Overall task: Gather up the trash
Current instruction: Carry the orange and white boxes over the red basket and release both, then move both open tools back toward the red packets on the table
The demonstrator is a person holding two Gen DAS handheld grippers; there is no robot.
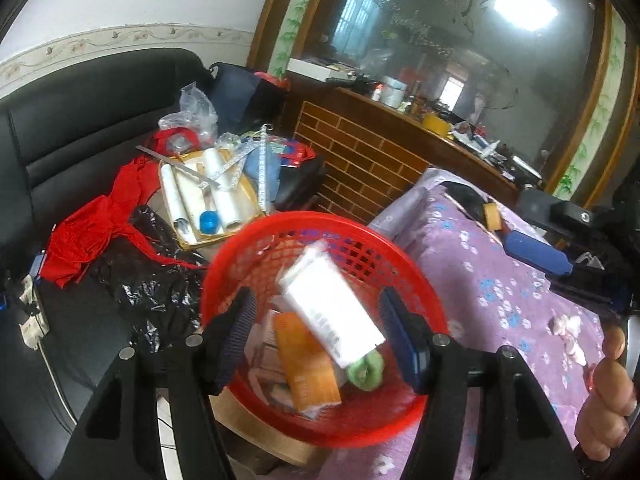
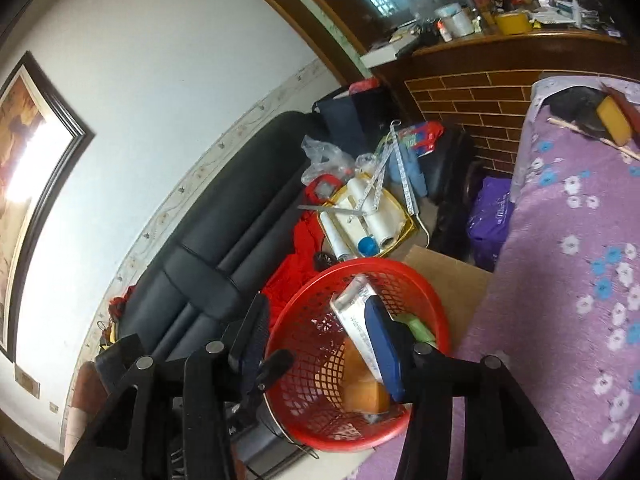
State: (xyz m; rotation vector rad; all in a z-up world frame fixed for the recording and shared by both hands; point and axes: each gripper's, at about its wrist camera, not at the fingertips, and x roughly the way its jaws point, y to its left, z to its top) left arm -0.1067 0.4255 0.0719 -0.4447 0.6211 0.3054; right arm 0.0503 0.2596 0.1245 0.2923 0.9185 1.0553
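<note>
Trash (image 1: 334, 308) inside red basket (image 1: 240, 264)

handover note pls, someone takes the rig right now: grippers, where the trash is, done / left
Left gripper: open, nothing in it, over the red basket.
Right gripper: open, nothing in it, over the same basket.
In the basket: white box, blurred, so it may be moving; orange packet; green item.
Left: crumpled pinkish scraps lie on the purple floral cloth; probably next.
The tape roll and blue object on the cloth may not be trash; check.
</note>
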